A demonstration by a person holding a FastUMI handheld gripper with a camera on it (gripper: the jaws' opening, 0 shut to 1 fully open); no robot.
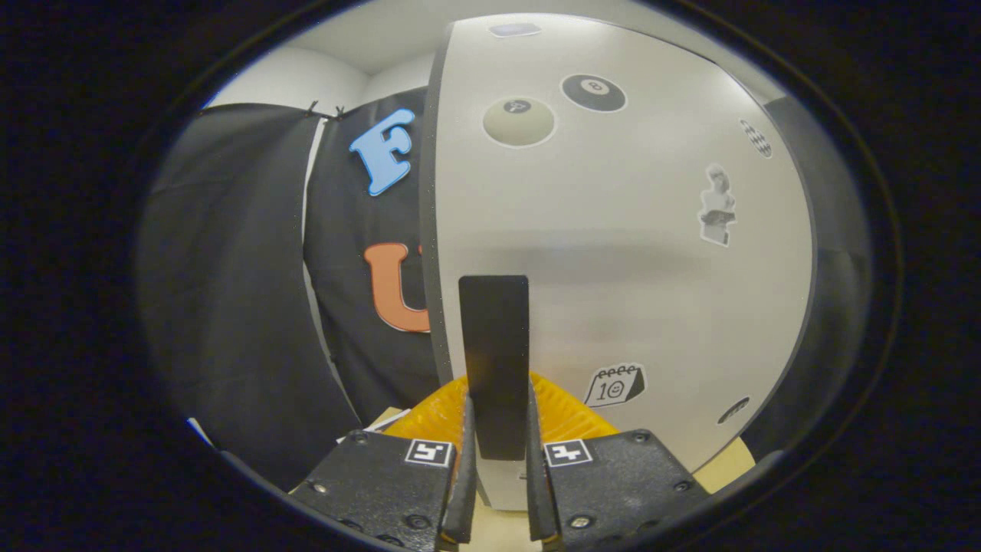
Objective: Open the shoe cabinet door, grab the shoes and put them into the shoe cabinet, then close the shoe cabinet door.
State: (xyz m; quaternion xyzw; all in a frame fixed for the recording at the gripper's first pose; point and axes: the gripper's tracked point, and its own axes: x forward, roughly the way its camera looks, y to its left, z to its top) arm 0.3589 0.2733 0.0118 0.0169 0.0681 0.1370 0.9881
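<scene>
The white shoe cabinet door (613, 253) stands right in front of me, dotted with several stickers. A flat black vertical handle (494, 345) is mounted near the door's left edge. My gripper (497, 399) is shut on this handle, with one finger pressing on each side of its lower part. The door's left edge (426, 230) shows as a thin grey line against the black cloth wall.
The black cloth booth wall (253, 268) hangs to the left of the door. A light wooden surface (728, 468) shows below the door at the right. White walls and ceiling (329, 69) rise above the cloth.
</scene>
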